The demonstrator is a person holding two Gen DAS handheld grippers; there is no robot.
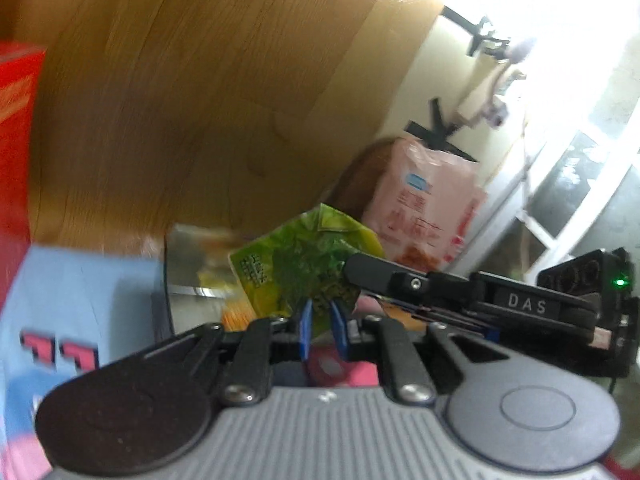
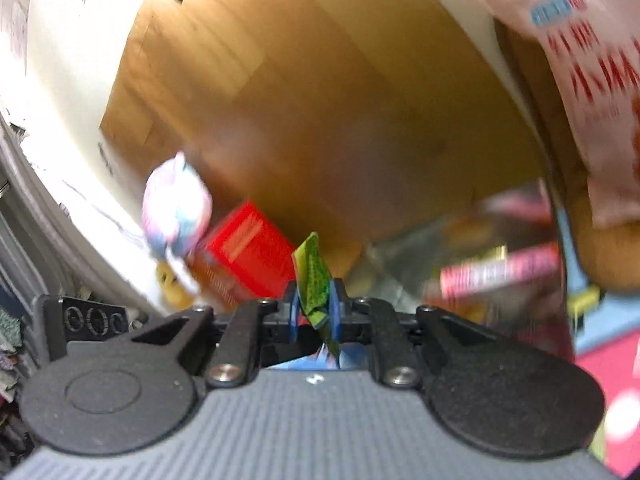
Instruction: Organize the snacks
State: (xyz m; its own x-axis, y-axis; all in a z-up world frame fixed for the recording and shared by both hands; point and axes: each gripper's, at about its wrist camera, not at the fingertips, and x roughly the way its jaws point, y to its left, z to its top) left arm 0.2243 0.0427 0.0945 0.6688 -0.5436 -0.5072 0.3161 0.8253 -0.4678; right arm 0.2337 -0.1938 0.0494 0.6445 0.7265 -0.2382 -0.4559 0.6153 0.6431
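Observation:
A green snack packet [image 1: 296,268] hangs in front of my left gripper [image 1: 322,330]. The left blue pads [image 1: 305,328] stand a little apart with the packet's lower edge between them; whether they pinch it is unclear. My right gripper [image 2: 315,314] is shut on the same green packet [image 2: 314,280], seen edge-on between its blue pads [image 2: 295,312]. In the left wrist view the right gripper's black finger [image 1: 380,272] reaches onto the packet from the right. Both views are blurred.
A pink snack bag [image 1: 424,212] stands behind, also in the right wrist view [image 2: 580,64]. A red box [image 2: 244,256], a pale round packet [image 2: 176,212] and a clear-walled container [image 2: 460,248] with snacks lie on the wooden floor [image 1: 180,100]. A light blue box [image 1: 72,300] sits at left.

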